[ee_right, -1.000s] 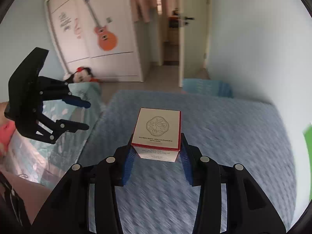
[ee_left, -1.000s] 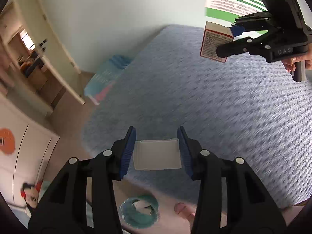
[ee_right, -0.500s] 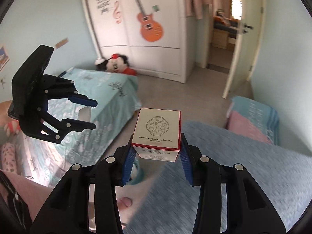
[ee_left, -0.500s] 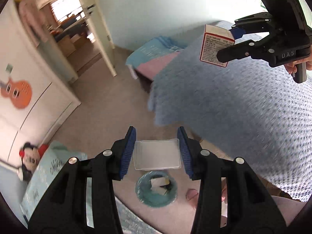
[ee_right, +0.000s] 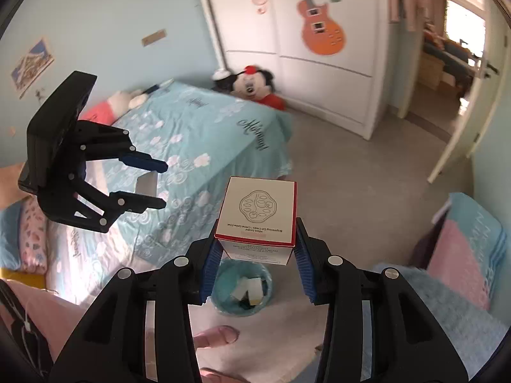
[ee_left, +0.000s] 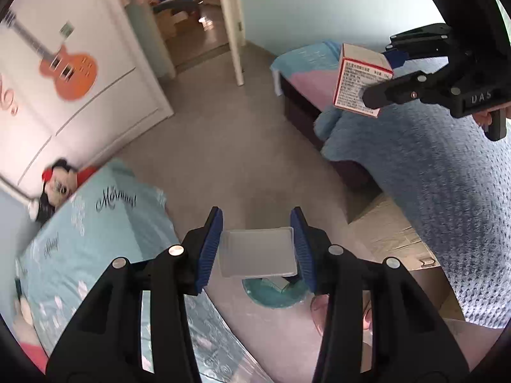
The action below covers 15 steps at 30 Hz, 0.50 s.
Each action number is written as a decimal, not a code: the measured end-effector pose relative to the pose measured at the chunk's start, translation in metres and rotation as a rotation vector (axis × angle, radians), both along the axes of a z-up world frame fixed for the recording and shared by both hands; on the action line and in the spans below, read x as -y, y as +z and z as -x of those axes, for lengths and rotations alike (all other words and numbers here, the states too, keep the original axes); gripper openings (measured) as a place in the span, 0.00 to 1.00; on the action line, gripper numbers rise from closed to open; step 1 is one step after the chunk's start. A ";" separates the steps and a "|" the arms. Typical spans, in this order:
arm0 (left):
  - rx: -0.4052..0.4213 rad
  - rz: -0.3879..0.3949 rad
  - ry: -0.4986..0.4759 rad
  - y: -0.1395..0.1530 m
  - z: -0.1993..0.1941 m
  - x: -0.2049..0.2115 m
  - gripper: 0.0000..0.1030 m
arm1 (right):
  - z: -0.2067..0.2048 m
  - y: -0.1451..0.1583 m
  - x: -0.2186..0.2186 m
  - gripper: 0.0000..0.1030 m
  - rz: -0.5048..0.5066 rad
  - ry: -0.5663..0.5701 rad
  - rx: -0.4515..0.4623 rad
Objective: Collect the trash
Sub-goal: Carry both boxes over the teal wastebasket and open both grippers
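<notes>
Bin's contents (ee_right: 247, 290) visible only right view

Bright daylight via doorway (ee_right: 460, 41); fisheye-warped edges w/ slight motion blur.

Right claw (ee_left: 380, 78): "DAS"; wardrobe (ee_right: 303, 32): seemingly "MUSIC".

- A home bedroom, likely a child's.
- Bed with turquoise quilt (ee_right: 198, 140) at 10 o'clock in the right wrist view.
- Mouse plush toy (ee_right: 252, 87) against a white wardrobe (ee_right: 319, 63) bearing a guitar sticker (ee_right: 319, 28), 12 o'clock.
- Open doorway (ee_right: 447, 63) at 2 o'clock.
</notes>
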<state>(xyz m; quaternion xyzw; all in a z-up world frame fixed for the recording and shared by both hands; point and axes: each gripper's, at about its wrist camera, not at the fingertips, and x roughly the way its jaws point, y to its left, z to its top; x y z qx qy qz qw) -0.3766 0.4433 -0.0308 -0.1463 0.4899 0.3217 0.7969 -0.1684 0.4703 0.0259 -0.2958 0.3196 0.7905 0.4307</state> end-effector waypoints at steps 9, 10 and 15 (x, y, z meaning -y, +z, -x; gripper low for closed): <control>-0.011 0.063 0.117 -0.037 0.042 -0.013 0.41 | 0.052 -0.041 -0.023 0.42 0.082 0.112 -0.021; -0.011 0.069 0.124 -0.040 0.044 -0.013 0.41 | 0.055 -0.047 -0.025 0.42 0.089 0.118 -0.022; -0.024 0.119 0.145 -0.073 0.052 -0.016 0.41 | 0.072 -0.083 -0.031 0.42 0.138 0.138 -0.026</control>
